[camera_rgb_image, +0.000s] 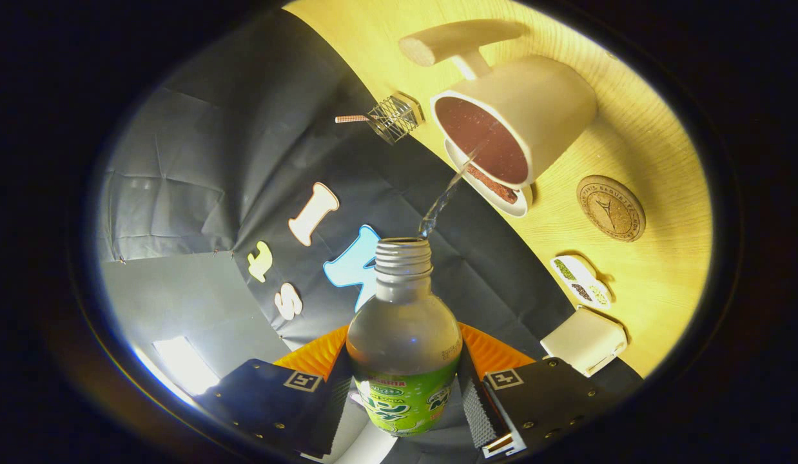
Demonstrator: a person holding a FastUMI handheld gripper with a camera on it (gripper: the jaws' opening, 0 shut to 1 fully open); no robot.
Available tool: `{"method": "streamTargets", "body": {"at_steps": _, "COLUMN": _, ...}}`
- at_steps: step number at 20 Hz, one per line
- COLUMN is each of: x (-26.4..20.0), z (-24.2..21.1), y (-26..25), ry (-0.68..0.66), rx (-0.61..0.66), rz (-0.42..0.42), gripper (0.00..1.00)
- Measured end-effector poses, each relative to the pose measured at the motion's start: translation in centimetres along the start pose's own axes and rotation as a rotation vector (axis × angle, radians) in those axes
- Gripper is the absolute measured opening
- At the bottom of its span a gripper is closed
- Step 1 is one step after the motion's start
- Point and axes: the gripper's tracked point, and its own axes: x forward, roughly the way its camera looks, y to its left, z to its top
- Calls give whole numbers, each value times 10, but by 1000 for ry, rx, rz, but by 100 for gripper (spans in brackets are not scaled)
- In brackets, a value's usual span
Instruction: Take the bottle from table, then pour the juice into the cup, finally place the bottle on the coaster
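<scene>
One clear green-labelled plastic bottle [404, 348], clamped in your claw [405, 386], pouring into white cup [515, 122]: tilt further and the stream overshoots.

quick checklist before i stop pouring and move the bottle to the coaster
1. Grip: gripper fingers press both sides of the bottle: ok.
2. Stream lands inside the cup: ok.
3. Cup level: dark liquid near the rim, room left: cannot tell.
4. Coaster bare, beside the cup: ok.
5. Small dish and white box lie near the coaster: ok.
6. Bottle uncapped, still tilted: not ok to travel.
</scene>
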Motion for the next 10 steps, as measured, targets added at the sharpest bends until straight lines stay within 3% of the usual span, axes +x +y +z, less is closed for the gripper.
{"method": "streamTargets", "body": {"at_steps": 10, "x": 3, "z": 1, "y": 17, "ry": -10, "rx": 18, "rz": 27, "gripper": 77}}
